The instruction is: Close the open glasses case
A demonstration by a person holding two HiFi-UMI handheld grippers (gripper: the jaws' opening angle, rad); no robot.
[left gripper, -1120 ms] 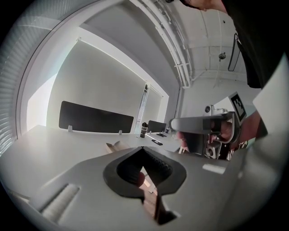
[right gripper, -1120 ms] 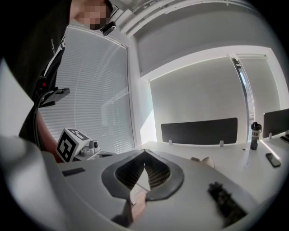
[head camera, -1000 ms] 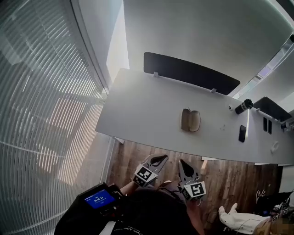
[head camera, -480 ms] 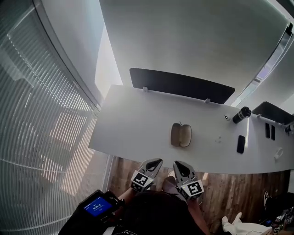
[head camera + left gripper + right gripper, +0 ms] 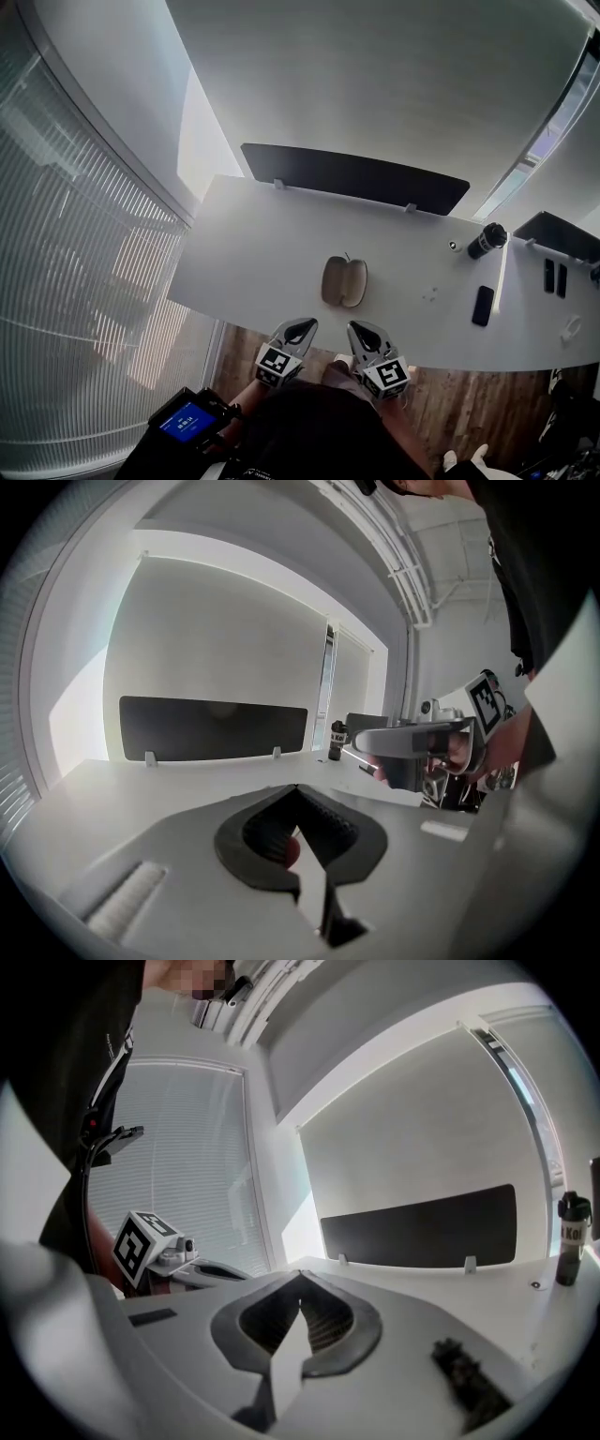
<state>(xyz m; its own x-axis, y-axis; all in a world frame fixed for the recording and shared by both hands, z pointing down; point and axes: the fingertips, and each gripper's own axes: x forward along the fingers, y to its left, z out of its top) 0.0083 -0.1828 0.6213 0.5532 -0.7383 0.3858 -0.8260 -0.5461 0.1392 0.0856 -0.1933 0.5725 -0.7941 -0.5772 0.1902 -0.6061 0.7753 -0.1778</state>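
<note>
Just short of the desk's near edge, over the wooden floor, the person holds both grippers side by side, tips pointing toward the desk. The left gripper has its jaws pressed together: in its own view the two dark ribbed pads meet at the tip with nothing caught between them. The right gripper is the same, its jaws meeting at a point and holding nothing. Each one's marker cube sits at its rear, close to the person's body. Each gripper also shows in the other's view, off to the side and level with it.

Beyond the tips, on the white desk, lies the glasses case, well apart from both grippers and roughly in line with the gap between them. It is tan and looks to be lying open, two rounded halves spread side by side, though it is small from the head view and I cannot make out what is inside.

Farther right on the desk lie a dark phone, flat near the front edge, and a black bottle near the back. A long black divider panel stands along the desk's far edge. Slatted blinds cover the window to the left. Down by the person's left side, a small device with a blue screen glows.
</note>
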